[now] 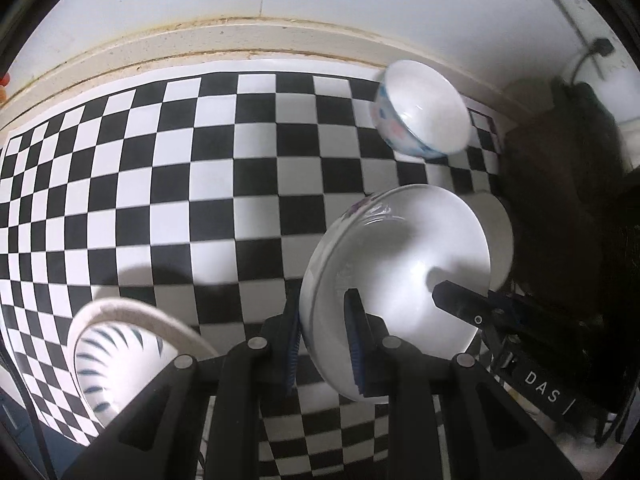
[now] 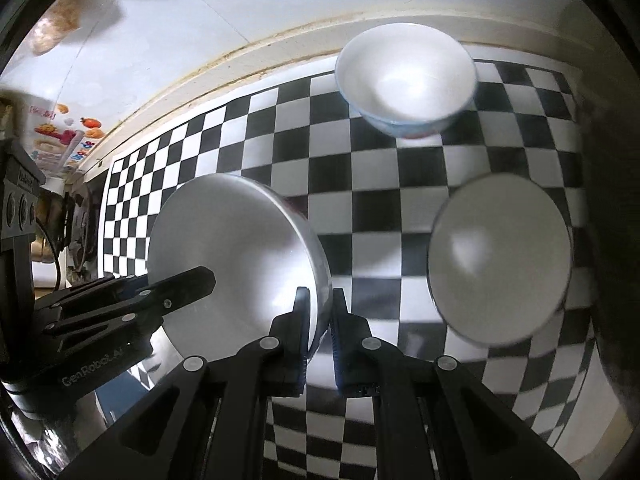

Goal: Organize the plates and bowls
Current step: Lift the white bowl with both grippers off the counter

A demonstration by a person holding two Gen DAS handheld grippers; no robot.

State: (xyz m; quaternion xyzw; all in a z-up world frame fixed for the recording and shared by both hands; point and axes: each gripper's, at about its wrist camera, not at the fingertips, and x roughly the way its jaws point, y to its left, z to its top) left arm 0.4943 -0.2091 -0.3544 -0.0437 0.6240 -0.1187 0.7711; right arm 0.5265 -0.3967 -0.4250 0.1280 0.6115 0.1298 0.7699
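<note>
A large white bowl (image 1: 400, 248) with a faint floral rim hangs tilted above the checkered mat (image 1: 200, 160). My left gripper (image 1: 324, 308) is shut on its near rim, one pad inside and one outside. The right gripper's finger (image 1: 460, 296) reaches into the same bowl from the right. In the right wrist view my right gripper (image 2: 320, 294) is shut on the opposite rim of this bowl (image 2: 232, 232), and the left gripper's finger (image 2: 188, 280) lies inside it. A small patterned bowl (image 1: 420, 112) (image 2: 404, 76) sits at the back of the mat (image 2: 360, 208).
A blue-striped bowl (image 1: 120, 360) stands at the mat's near left. Another white bowl (image 2: 500, 256) rests to the right of the held one. A cream ledge (image 1: 240, 40) and wall border the mat behind. A dark bulky shape (image 1: 560, 200) fills the right side.
</note>
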